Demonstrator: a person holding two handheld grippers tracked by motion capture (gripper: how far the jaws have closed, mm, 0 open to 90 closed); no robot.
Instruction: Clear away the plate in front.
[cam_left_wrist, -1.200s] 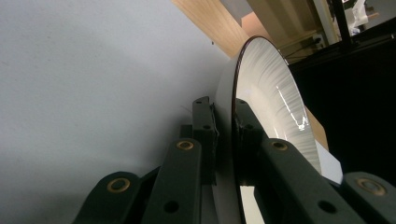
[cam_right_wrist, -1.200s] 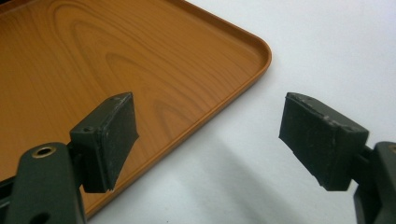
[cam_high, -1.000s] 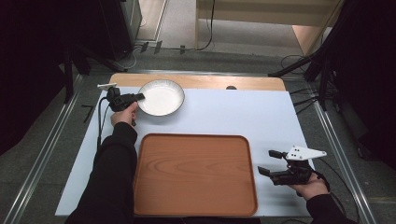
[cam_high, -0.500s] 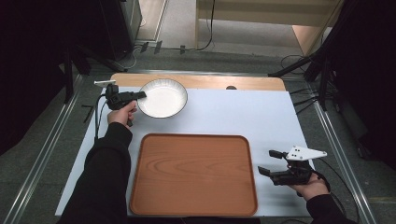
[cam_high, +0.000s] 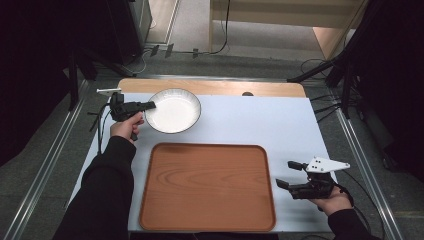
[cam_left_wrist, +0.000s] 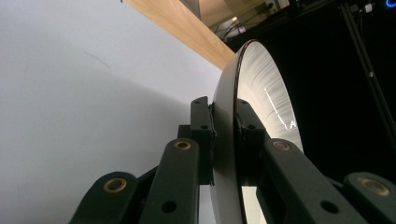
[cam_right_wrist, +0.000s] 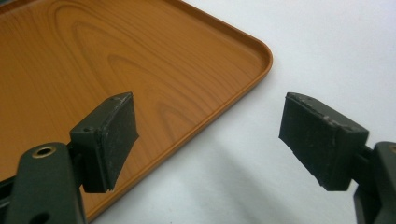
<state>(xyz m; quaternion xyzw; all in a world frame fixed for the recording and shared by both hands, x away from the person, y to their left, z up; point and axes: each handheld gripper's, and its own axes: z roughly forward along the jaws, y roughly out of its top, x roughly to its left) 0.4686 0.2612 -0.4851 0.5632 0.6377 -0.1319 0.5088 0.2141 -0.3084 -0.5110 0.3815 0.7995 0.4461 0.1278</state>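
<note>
Now: left gripper (cam_high: 148, 105) clamped on bowl (cam_high: 173, 110) rim, far-left of tabletop (cam_high: 260, 120), beyond tray (cam_high: 207, 187).
Best kept level w/ firm pinch on rim, pads (cam_left_wrist: 204, 135) either side of wall as in left gripper view; slow carry toward tray, no tilt, set down flat near centre. Right gripper (cam_high: 291, 174) w/ jaws apart, empty, just beside tray's right edge; clear of path.
</note>
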